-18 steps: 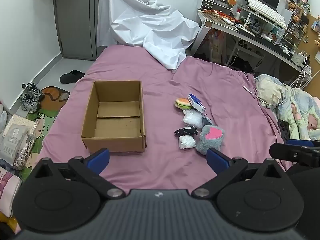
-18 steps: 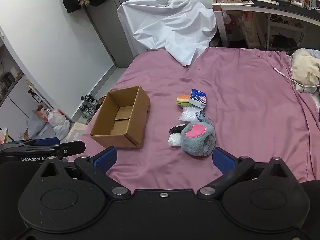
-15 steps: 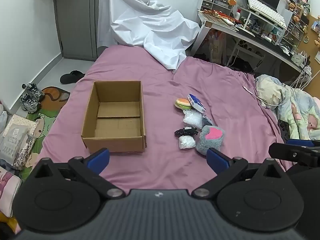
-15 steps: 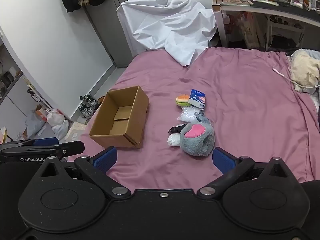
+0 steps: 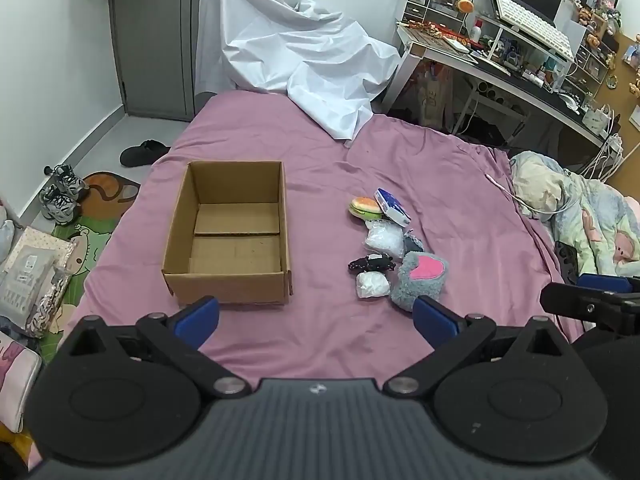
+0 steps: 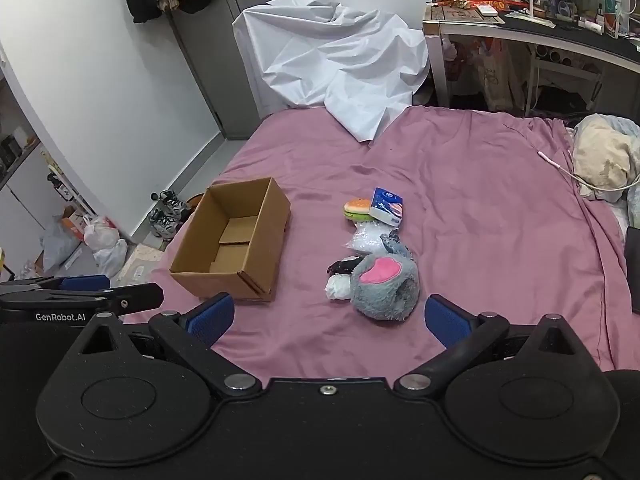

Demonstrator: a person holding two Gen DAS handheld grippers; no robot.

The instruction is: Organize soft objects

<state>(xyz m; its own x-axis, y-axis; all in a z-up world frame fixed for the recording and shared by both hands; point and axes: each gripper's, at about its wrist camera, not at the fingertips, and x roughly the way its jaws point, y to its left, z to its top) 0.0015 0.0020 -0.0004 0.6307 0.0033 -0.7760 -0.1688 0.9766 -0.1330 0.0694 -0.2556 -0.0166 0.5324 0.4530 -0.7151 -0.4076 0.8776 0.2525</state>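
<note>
My left tongs (image 5: 316, 316) hung over the near edge of the bed (image 5: 440, 184), their blue pads spread wide apart with nothing between them. My right tongs (image 6: 328, 316) hung beside them at the same edge, likewise gaping and empty.

On the purple sheet sat an open cardboard box (image 5: 230, 232), upright, its inside bare apart from the folded bottom flaps. Well apart from it, to its right, lay a loose cluster of soft things. Nearest to me was a grey plush (image 6: 386, 286) with a pink heart patch facing up. Touching its left side lay a small white bundle (image 6: 338, 286), and just behind that a black-and-white item (image 5: 372, 263) I could not identify. Farther back lay a clear crinkly bag (image 5: 385, 237), with a small dark grey piece (image 5: 413, 243) at its right. At the far end of the cluster a toy burger (image 5: 365, 208) lay against a blue-and-white tissue pack (image 5: 392, 206).

A crumpled white sheet (image 5: 296, 60) spilled onto the bed's far end.
</note>
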